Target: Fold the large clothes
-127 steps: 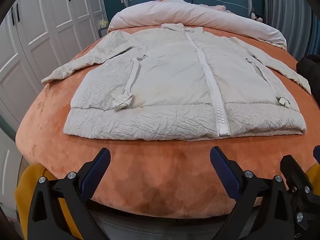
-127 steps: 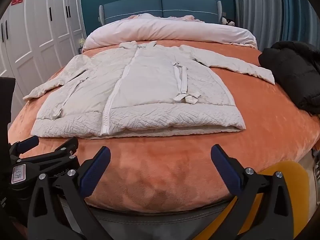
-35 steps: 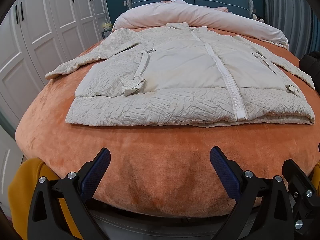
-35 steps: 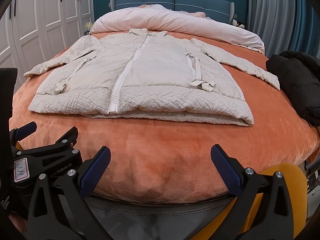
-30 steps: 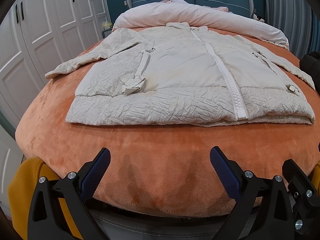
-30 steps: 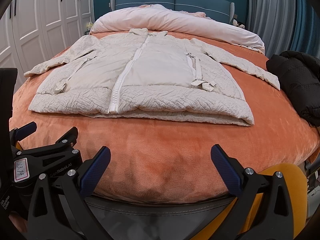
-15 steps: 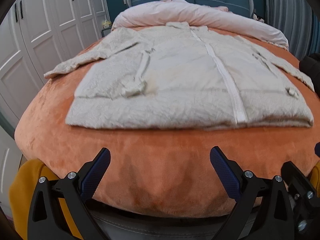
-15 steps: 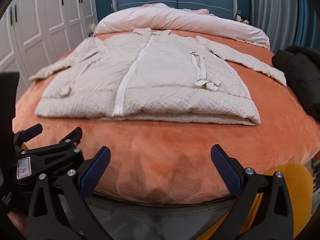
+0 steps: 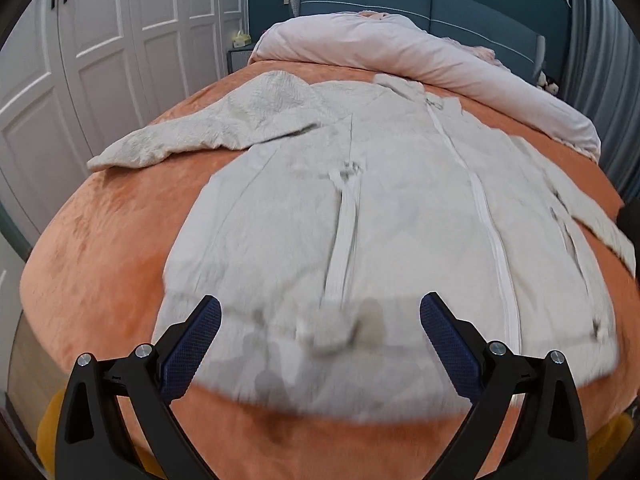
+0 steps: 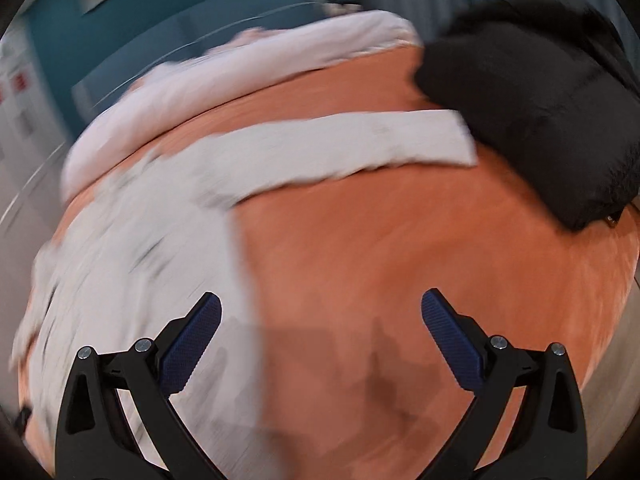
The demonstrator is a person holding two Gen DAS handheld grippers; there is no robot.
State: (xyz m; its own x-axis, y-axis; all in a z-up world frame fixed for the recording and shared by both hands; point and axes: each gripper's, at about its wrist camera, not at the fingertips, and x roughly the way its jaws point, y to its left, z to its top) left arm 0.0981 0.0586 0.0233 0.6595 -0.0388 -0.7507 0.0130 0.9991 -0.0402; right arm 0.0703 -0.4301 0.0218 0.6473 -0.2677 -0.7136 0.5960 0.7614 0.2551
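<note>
The white coat lies flat on the orange bed, zipped up, with its bottom edge near the foot of the bed. The left gripper is wide apart and holds nothing; it hangs over the coat's bottom edge. The right gripper is wide apart too and empty, over the coat's right edge, with bare orange bed beside it. One sleeve reaches out to a black coat; its end looks like it touches, but the picture is too blurry to be sure. A rolled pink quilt lies past the collar. White closet doors stand close on the left.
</note>
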